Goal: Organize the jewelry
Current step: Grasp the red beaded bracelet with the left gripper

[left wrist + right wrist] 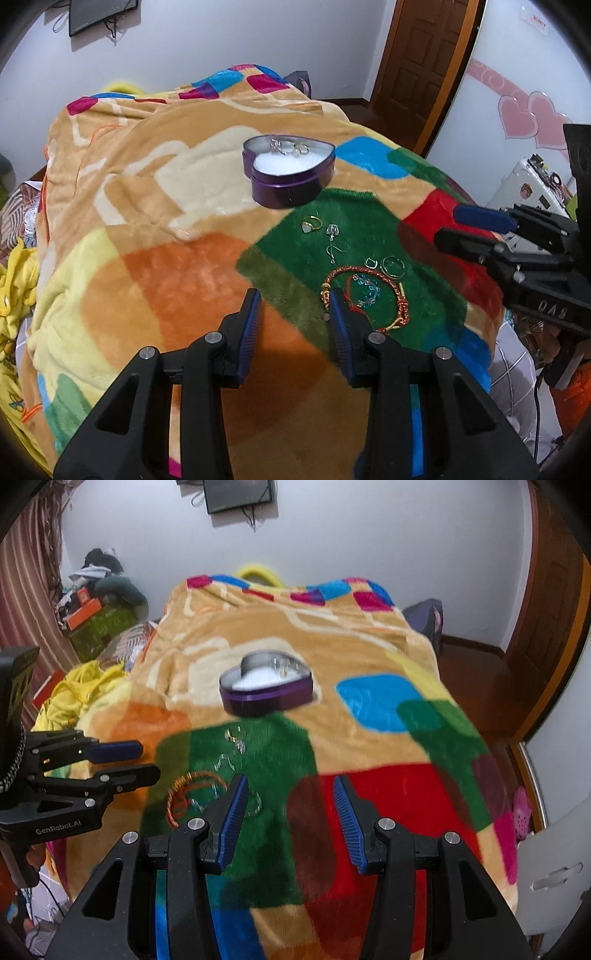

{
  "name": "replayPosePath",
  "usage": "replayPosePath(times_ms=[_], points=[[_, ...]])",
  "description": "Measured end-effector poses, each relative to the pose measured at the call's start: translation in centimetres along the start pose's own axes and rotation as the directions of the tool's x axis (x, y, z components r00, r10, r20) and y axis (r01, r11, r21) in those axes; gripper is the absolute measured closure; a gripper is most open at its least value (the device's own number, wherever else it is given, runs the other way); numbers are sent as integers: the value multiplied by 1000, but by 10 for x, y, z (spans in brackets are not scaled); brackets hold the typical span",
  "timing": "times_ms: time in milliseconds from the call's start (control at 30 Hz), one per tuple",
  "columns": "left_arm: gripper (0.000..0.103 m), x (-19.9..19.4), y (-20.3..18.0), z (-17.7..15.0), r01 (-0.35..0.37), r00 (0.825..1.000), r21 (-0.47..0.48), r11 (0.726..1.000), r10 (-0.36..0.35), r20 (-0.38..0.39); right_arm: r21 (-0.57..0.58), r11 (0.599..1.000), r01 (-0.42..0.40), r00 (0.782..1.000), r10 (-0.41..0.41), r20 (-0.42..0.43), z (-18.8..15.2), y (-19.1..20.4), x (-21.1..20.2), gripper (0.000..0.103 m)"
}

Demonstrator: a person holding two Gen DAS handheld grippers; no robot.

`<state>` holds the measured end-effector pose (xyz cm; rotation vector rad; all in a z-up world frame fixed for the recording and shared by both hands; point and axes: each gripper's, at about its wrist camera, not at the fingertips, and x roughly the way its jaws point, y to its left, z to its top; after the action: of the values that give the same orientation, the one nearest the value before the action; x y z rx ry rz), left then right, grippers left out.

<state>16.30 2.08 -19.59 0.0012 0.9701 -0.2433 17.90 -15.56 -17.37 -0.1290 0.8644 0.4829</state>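
Note:
A purple heart-shaped tin [290, 173] with white padding holds a few silver pieces; it sits on the blanket, also in the right wrist view [266, 694]. On the green patch lie a gold ring [312, 224], a silver pendant [332, 236], hoop earrings [392, 266], an orange braided bracelet [400, 306] and a blue bead piece [365, 290]. My left gripper [295, 299] is open and empty, just left of the bracelet. My right gripper [290, 786] is open and empty above the red patch, right of the jewelry, which is blurred there [195, 794].
The colourful plush blanket [177, 266] covers a bed. A wooden door [417, 55] stands at the back right. Yellow cloth [77, 690] and clutter lie beside the bed on the left. A pink-heart wall [532, 114] is on the right.

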Motion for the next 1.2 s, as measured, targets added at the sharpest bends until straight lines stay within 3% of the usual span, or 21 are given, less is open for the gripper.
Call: replayPosePath(times_ms=[233,500,700,800,1200], points=[[80,13,-7,-1,24,999,9,1000,-24,-22,-13,1000,-25,999,24,-48,-13,5,14,59],[85,25,-11,-2,30,999,8,1000,-29,-41,-28,997,-65,996,63,-66,-15,14,27,59],[95,30,-7,-1,42,998,-15,999,-42,-43,-21,995,-102,993,100,-63,-14,16,29,76],[96,30,-8,0,41,998,-16,999,-42,-40,-37,993,-115,992,112,-62,-14,20,30,83],[96,-5,-3,14,32,998,-22,999,-31,49,-17,993,-115,993,115,0,-2,14,13,83]])
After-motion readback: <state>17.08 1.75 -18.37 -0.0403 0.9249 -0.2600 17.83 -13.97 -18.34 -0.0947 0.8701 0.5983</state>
